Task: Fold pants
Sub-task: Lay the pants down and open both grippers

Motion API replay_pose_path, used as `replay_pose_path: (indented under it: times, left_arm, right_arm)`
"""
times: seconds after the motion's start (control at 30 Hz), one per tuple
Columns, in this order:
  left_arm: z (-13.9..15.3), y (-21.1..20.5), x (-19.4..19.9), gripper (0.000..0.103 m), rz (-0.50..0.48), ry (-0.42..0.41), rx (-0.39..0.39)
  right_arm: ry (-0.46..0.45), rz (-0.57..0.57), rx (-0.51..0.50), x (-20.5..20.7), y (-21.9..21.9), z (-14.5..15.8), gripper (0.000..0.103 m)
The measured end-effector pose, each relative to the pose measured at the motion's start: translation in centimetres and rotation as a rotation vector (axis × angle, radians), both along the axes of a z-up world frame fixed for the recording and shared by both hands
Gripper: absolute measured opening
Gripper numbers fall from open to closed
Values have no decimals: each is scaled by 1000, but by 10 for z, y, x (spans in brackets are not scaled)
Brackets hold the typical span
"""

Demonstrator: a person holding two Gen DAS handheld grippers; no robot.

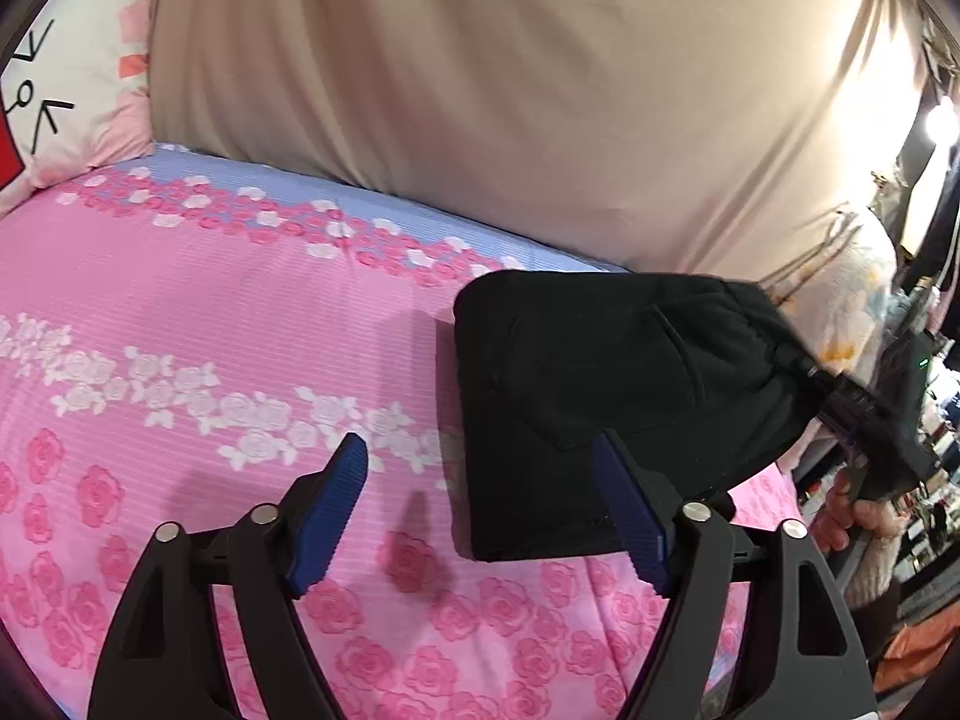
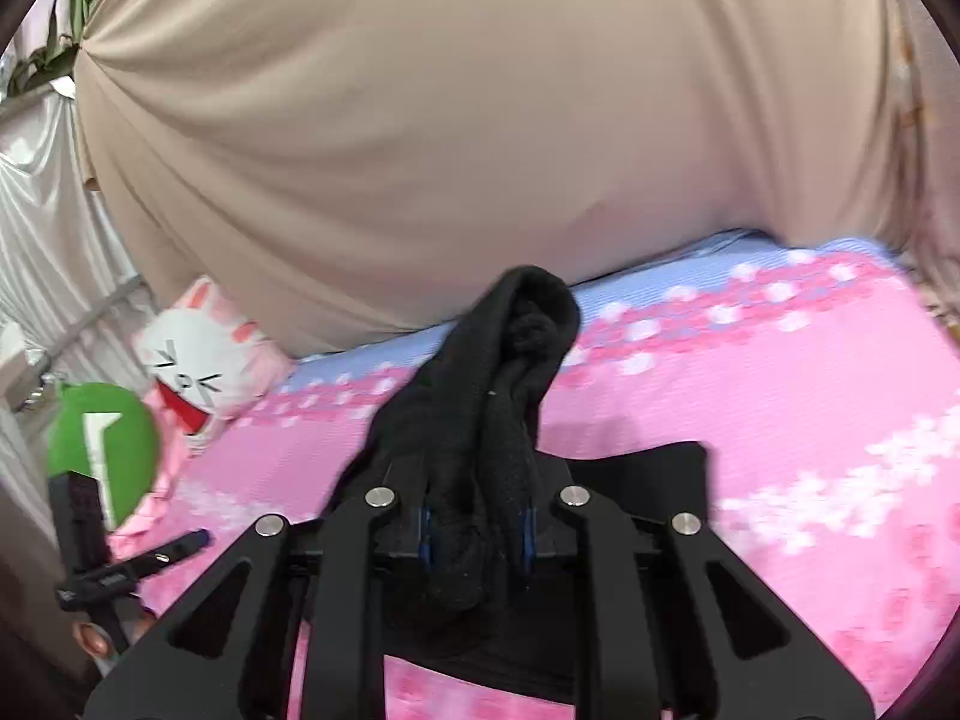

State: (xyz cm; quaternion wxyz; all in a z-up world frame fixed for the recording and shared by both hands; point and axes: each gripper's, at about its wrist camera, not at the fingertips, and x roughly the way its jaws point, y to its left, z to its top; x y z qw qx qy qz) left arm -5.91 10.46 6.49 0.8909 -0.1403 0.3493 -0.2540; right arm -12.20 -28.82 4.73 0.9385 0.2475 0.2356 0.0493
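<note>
The black pants [image 1: 600,378] lie folded into a thick bundle on the pink rose bedsheet [image 1: 210,312], right of centre in the left wrist view. My left gripper [image 1: 480,516] is open and empty, its blue pads just in front of the bundle's near edge. My right gripper [image 2: 477,522] is shut on a bunched end of the pants [image 2: 498,372] and lifts it off the bed; it also shows in the left wrist view [image 1: 840,396], holding the bundle's right end.
A beige curtain [image 1: 510,90] hangs behind the bed. A white cat pillow [image 1: 66,78] lies at the far left corner. A floral cushion [image 1: 852,300] sits at the bed's right end. Cluttered shelves stand to the right. A green object [image 2: 102,444] sits left.
</note>
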Motion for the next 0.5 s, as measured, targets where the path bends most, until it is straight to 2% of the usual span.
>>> replay_pose_path:
  times: [0.1, 0.13, 0.23, 0.27, 0.3, 0.33, 0.4, 0.5]
  left_arm:
    - [-11, -12, 4, 76, -30, 19, 0]
    - [-13, -17, 7, 76, -36, 30, 4]
    - [-21, -35, 19, 76, -68, 70, 13]
    - [-24, -41, 23, 77, -76, 85, 11]
    - [-27, -44, 26, 82, -84, 99, 4]
    - [-33, -48, 32, 86, -94, 125, -13]
    - [-45, -55, 44, 87, -88, 185, -37]
    - [-69, -63, 63, 87, -73, 280, -77]
  right_arm:
    - [247, -32, 39, 16, -15, -77, 23]
    - [261, -39, 79, 14, -19, -92, 26]
    - [175, -72, 178, -8, -30, -87, 38]
    - [155, -90, 176, -16, -32, -82, 49]
    - [146, -101, 164, -20, -32, -78, 67]
    - [149, -104, 147, -22, -32, -77, 74]
    - [168, -113, 133, -21, -33, -79, 78]
    - [213, -88, 216, -12, -41, -95, 82]
